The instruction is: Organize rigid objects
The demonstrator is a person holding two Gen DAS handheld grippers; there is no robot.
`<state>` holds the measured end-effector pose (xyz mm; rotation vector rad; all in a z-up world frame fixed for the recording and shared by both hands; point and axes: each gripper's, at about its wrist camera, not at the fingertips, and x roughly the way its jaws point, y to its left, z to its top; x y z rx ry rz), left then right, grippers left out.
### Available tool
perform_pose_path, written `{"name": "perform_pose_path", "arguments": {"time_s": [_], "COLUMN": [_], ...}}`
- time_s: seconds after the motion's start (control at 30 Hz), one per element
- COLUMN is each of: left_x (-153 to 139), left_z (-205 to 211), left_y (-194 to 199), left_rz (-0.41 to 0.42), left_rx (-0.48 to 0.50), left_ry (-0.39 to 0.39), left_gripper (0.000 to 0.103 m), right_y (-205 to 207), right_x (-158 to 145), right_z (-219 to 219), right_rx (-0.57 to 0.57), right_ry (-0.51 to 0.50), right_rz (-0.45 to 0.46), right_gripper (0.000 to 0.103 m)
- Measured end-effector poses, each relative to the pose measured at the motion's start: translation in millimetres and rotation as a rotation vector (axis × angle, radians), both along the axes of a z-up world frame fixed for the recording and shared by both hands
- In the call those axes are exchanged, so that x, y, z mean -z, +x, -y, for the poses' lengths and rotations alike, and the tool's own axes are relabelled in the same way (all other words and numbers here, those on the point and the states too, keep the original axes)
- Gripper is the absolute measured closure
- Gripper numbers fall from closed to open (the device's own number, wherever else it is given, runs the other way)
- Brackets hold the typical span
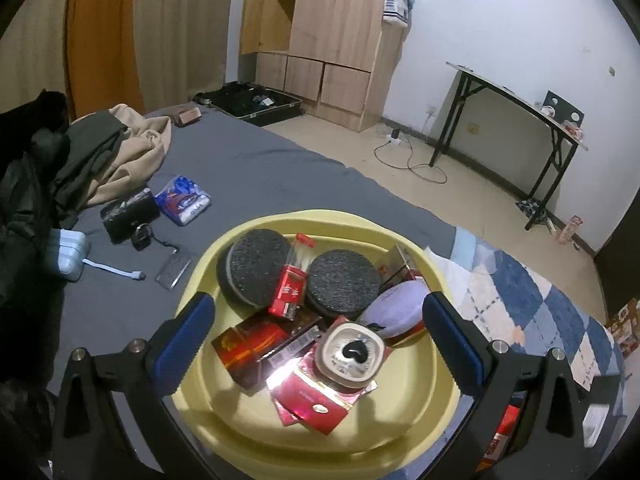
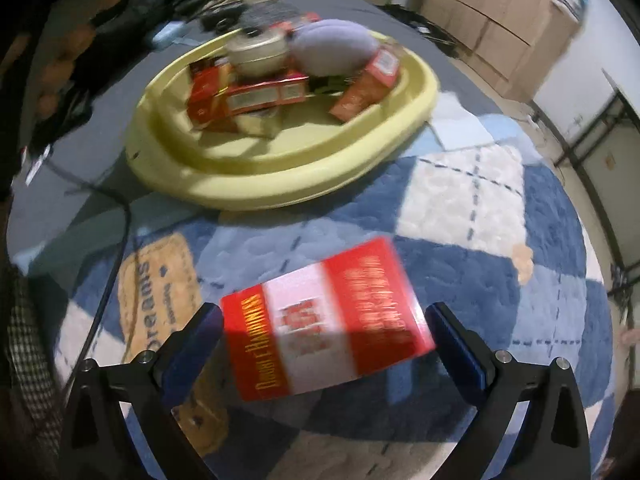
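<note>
A yellow basin (image 1: 404, 440) sits on the bed and holds red boxes (image 1: 288, 286), two round dark pads (image 1: 258, 258), a cream round tin (image 1: 352, 354) and a purple pouch (image 1: 396, 306). My left gripper (image 1: 320, 340) is open above the basin, its fingers either side of the contents. In the right wrist view, which is blurred, a red and white box (image 2: 326, 322) lies on the blue checked quilt between the fingers of my open right gripper (image 2: 326, 334). The pads seem not to touch it. The basin (image 2: 256, 184) lies beyond.
On the grey sheet left of the basin lie a black pouch (image 1: 128, 214), a blue packet (image 1: 183, 199), a white power bank (image 1: 68, 254) with cable and a clear case (image 1: 174, 268). Clothes (image 1: 100, 156) are piled at far left. A black cable (image 2: 116, 216) crosses the quilt.
</note>
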<state>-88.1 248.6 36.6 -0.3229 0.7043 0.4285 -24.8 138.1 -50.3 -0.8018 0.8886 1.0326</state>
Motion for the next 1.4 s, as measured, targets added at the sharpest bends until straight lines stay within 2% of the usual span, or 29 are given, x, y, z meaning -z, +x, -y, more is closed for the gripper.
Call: {"name": "perform_pose_path", "arguments": {"time_s": [0.13,0.2,0.27,0.3,0.43,0.5,0.6,0.7,0.83,0.93,1.1,1.27,1.4], "left_x": [-7.7,-8.8,-9.4,-8.7,-9.9,-9.6,-9.1,-7.7,-4.8,-0.6,5.2,8.2,14.9], "left_z": [-4.3,-6.3,-7.0,-6.3,-6.1,-6.5,-7.0,-7.5,-9.4,-12.4,-14.7,-13.8,-8.5], "left_y": [-6.6,-7.9,-8.3,-8.0,-8.5,-8.7,-8.5,-8.0,-6.8,-5.5,-2.5,-0.3,6.6], "left_rz": [0.025,0.031,0.029,0.028,0.017,0.011,-0.002,-0.011,-0.025,-0.038,-0.057,-0.050,-0.063], "left_rx": [-0.016,-0.020,-0.018,-0.019,-0.019,-0.021,-0.034,-0.036,-0.037,-0.047,-0.053,-0.040,-0.020], "left_ry": [0.008,0.006,0.003,0.006,0.012,0.020,0.040,0.049,0.057,0.051,0.048,0.027,0.009], "left_gripper": [0.000,0.000,0.000,0.000,0.000,0.000,0.000,0.000,0.000,0.000,0.000,0.000,0.000], "right_y": [2.1,7.6,12.4,16.0,24.5,26.3,18.0,3.8,-3.0,-6.6,-2.1,1.2,7.4], "right_x": [13.8,18.7,16.3,14.0,-15.6,-46.0,-62.7,-51.5,-30.1,-21.2,-32.5,-50.4,-59.2], "right_z": [-10.0,-13.0,-12.3,-10.4,4.8,9.7,-6.7,-38.1,-64.2,-76.2,-67.7,-44.1,-29.1], "right_rx": [0.004,0.018,0.033,0.047,0.127,0.179,0.196,0.206,0.215,0.234,0.264,0.219,0.268], "right_ry": [-0.053,-0.044,-0.003,0.019,0.146,0.330,0.486,0.476,0.493,0.461,0.497,0.452,0.418], "right_rz": [0.034,0.006,-0.019,-0.028,-0.027,-0.032,-0.034,0.012,-0.020,0.015,0.014,-0.001,0.025], "right_gripper": [0.000,0.001,0.011,0.012,0.013,0.012,0.012,0.012,0.011,0.000,0.000,0.000,0.000]}}
